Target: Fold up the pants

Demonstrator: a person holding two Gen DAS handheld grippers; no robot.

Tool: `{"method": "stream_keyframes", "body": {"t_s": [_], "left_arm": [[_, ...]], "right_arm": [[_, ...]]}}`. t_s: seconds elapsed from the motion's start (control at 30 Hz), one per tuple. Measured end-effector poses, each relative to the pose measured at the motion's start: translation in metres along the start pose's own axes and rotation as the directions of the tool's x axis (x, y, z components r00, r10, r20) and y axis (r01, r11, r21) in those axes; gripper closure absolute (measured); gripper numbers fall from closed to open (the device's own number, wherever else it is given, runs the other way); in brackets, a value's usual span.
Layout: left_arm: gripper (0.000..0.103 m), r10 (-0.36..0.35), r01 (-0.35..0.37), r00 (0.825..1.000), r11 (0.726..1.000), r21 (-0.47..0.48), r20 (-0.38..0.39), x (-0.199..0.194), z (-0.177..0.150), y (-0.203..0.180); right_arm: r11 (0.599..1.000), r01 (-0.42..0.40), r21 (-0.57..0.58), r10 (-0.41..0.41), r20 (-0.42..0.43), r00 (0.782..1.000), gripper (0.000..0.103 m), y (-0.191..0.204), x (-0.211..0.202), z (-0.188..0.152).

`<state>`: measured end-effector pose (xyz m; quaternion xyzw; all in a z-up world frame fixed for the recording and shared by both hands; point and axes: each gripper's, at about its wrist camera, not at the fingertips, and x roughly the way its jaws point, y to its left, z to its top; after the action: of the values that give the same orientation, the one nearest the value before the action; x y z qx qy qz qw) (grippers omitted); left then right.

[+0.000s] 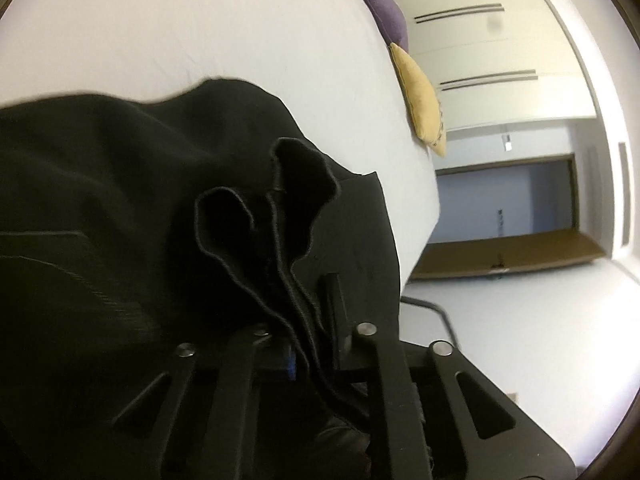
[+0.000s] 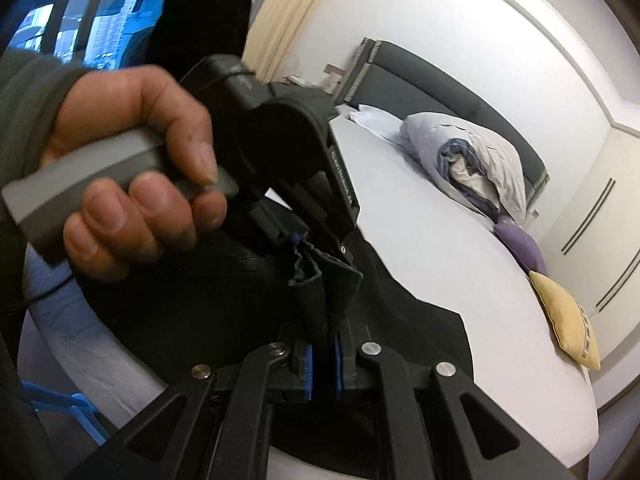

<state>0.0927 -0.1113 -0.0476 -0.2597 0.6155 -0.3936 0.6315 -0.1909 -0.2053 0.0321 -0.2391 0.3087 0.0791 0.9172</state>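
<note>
Black pants [image 1: 120,184] lie bunched on the white bed [image 1: 200,20]. My left gripper [image 1: 308,356] is shut on a bunched hem edge of the pants, which stands up between its fingers. In the right wrist view my right gripper [image 2: 324,364] is shut on a fold of the pants [image 2: 400,320] between its blue pads [image 2: 308,372]. The left gripper [image 2: 316,248], held by a hand [image 2: 132,168], clamps the same bunch of cloth just beyond the right one.
A yellow cushion [image 1: 420,96] and a purple cushion [image 1: 384,12] lie at the bed's far edge, also seen in the right wrist view: yellow cushion [image 2: 568,316], purple cushion [image 2: 520,244]. A rolled duvet [image 2: 472,160] sits by the grey headboard [image 2: 440,80]. White wardrobes [image 1: 480,60] stand beyond.
</note>
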Motion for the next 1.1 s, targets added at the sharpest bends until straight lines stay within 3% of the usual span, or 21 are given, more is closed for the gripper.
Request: {"method": "stream_keyframes", "body": {"t_s": [0.3,0.37,0.5,0.67,0.87,0.93,1.0,1.07,1.1], "left_arm": [[0.095,0.182,-0.182,0.983,0.980,0.083,0.008,-0.011,-0.002,0.012],[0.094,0.203,-0.202,0.979,0.976,0.083,-0.002,-0.002,-0.002,0.020],[0.092,0.172,-0.172,0.985,0.984,0.041,-0.002,-0.004,-0.001,0.035],[0.090,0.220,-0.220,0.976,0.973,0.074,0.006,-0.006,0.005,0.031],[0.086,0.286,-0.288,0.958,0.953,0.093,0.027,-0.017,-0.002,0.023],[0.086,0.365,-0.370,0.929,0.922,0.116,0.062,-0.029,-0.005,0.019],[0.086,0.453,-0.464,0.885,0.880,0.100,0.110,-0.045,-0.007,0.016],[0.086,0.499,-0.516,0.850,0.853,0.077,0.172,-0.064,-0.009,0.011],[0.086,0.502,-0.523,0.843,0.848,0.081,0.194,-0.070,-0.009,0.006]], "right_arm": [[0.997,-0.047,-0.058,0.044,-0.060,0.997,0.094,0.029,0.017,0.001],[0.997,-0.065,-0.052,0.061,-0.091,0.994,0.094,0.035,0.024,-0.003],[0.995,-0.097,-0.019,0.094,-0.126,0.988,0.094,0.040,0.031,-0.012],[0.996,-0.089,0.016,0.090,-0.131,0.987,0.094,0.039,0.033,-0.009],[0.991,-0.121,0.055,0.128,-0.162,0.978,0.077,0.031,0.039,-0.018],[0.976,-0.172,0.137,0.194,-0.169,0.966,0.053,0.016,0.035,-0.022],[0.927,-0.291,0.237,0.334,-0.166,0.928,0.032,-0.007,0.026,-0.028],[0.870,-0.383,0.311,0.436,-0.122,0.892,0.030,-0.034,0.013,-0.035],[0.835,-0.418,0.358,0.475,-0.084,0.876,0.030,-0.055,0.006,-0.041]]}}
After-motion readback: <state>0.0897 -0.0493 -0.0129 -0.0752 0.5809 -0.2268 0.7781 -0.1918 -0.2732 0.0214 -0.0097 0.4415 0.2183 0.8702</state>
